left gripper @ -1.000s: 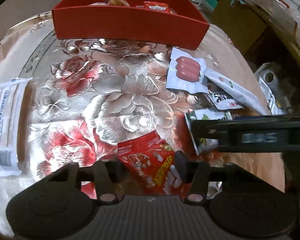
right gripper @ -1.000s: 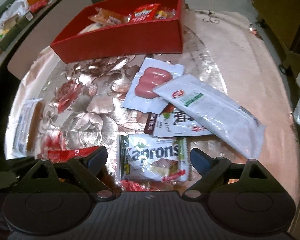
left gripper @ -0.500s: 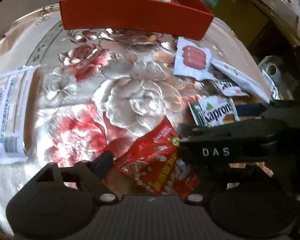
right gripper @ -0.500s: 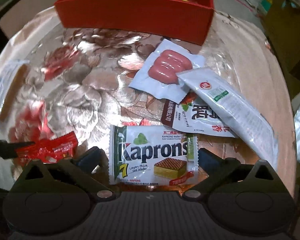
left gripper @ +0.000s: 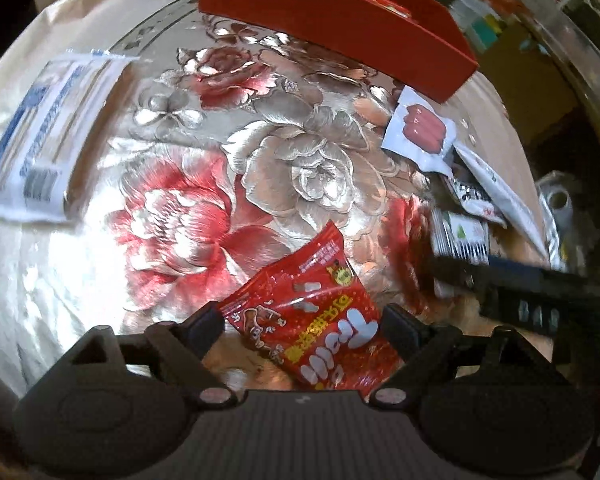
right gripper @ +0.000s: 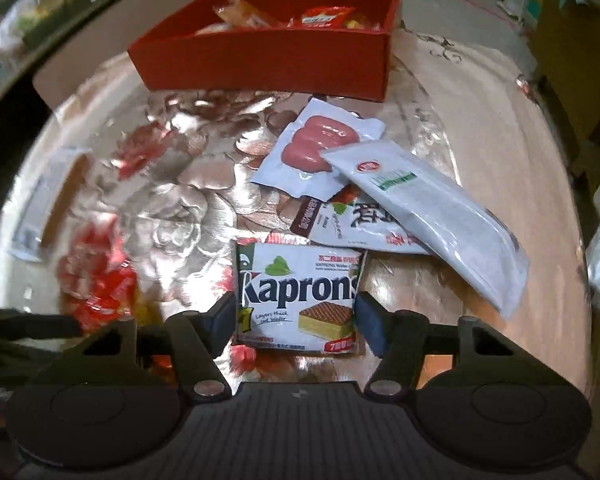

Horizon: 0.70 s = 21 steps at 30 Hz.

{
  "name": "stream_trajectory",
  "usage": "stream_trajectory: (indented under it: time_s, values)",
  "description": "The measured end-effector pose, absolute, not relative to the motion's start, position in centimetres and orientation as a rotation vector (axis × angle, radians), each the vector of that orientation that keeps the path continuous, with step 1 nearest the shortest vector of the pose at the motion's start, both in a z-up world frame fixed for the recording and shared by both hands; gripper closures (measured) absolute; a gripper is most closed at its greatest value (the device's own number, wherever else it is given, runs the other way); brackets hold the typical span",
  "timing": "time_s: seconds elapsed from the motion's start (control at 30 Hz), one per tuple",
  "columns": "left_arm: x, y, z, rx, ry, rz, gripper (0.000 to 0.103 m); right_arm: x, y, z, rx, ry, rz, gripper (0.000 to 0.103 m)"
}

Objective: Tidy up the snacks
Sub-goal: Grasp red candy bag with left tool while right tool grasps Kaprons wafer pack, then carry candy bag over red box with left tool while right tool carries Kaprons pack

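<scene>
Kaprons wafer pack (right gripper: 298, 296) between closing right jaws, angled steeply downward

Light falls from above onto my table, and the shiny floral tablecloth (left gripper: 308, 168) throws it back hard — white glare washes out the cloth at the left of my left wrist view. Both views bulge like a fishbowl: the table curves away and the corners fall to black. In my right wrist view the left side smears — the red packet (right gripper: 100, 288) there is a blur, while the wafer packet (right gripper: 298, 296) reads sharp. My left view blurs at the right edge, where the dark bar of my other gripper streaks. The red box (right gripper: 268, 60) is evenly lit; the room behind stays dim and soft.
</scene>
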State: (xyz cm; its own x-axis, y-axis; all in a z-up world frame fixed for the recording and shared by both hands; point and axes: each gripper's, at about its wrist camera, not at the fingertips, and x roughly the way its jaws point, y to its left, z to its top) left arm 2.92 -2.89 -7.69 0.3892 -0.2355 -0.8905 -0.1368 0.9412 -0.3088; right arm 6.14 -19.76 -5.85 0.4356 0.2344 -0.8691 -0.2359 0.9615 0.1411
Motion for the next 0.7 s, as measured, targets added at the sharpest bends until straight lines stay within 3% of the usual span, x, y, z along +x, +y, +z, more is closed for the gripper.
stream_trajectory:
  time_s: [0.17, 0.47, 0.7]
  values:
    - [3.0, -5.8, -8.0, -0.254, 1.119, -0.008, 0.015, 5.0, -21.8, -5.8, 0.036, 1.086, 0.292, 0.034]
    - [2.5, -6.7, -7.0, -0.086, 1.085, 0.011, 0.046, 4.9, -22.2, -4.3, 0.059, 1.057, 0.305, 0.034]
    - [3.3, -6.3, -4.5, -0.085, 1.039, -0.034, 0.048, 5.5, -20.8, -1.6, 0.07, 0.995, 0.336, 0.034]
